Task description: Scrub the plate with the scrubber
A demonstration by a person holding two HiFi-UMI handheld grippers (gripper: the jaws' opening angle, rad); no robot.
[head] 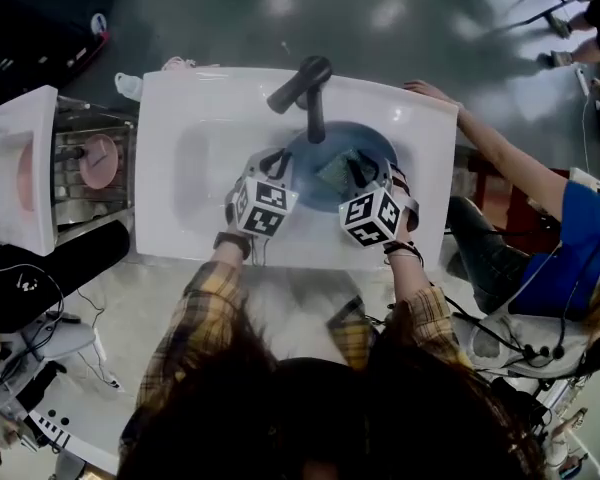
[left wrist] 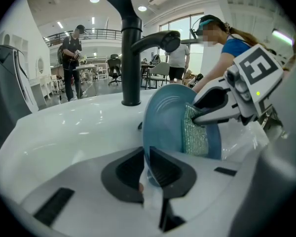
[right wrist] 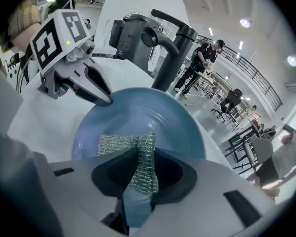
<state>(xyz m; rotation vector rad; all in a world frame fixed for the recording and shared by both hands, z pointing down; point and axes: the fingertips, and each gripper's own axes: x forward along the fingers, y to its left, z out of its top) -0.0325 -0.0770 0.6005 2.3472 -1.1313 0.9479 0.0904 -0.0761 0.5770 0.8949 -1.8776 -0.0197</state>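
A blue plate (head: 372, 148) stands tilted in the white sink (head: 190, 158), under the black faucet (head: 310, 93). My left gripper (head: 278, 164) is shut on the plate's left rim. In the left gripper view the plate (left wrist: 163, 125) rises on edge from between the left gripper (left wrist: 147, 169). My right gripper (head: 361, 175) is shut on a silver-green mesh scrubber (head: 335, 171) and holds it flat against the plate's face. The scrubber (right wrist: 140, 164) is folded between the right gripper (right wrist: 138, 181), with the plate (right wrist: 138, 115) behind it. The left gripper (right wrist: 101, 94) pinches the plate's far rim.
A metal dish rack (head: 75, 203) with a pink plate (head: 98, 161) stands left of the sink. A person in blue (head: 550, 248) sits at the right, one arm (head: 480, 138) resting on the sink's corner. Cables lie on the floor.
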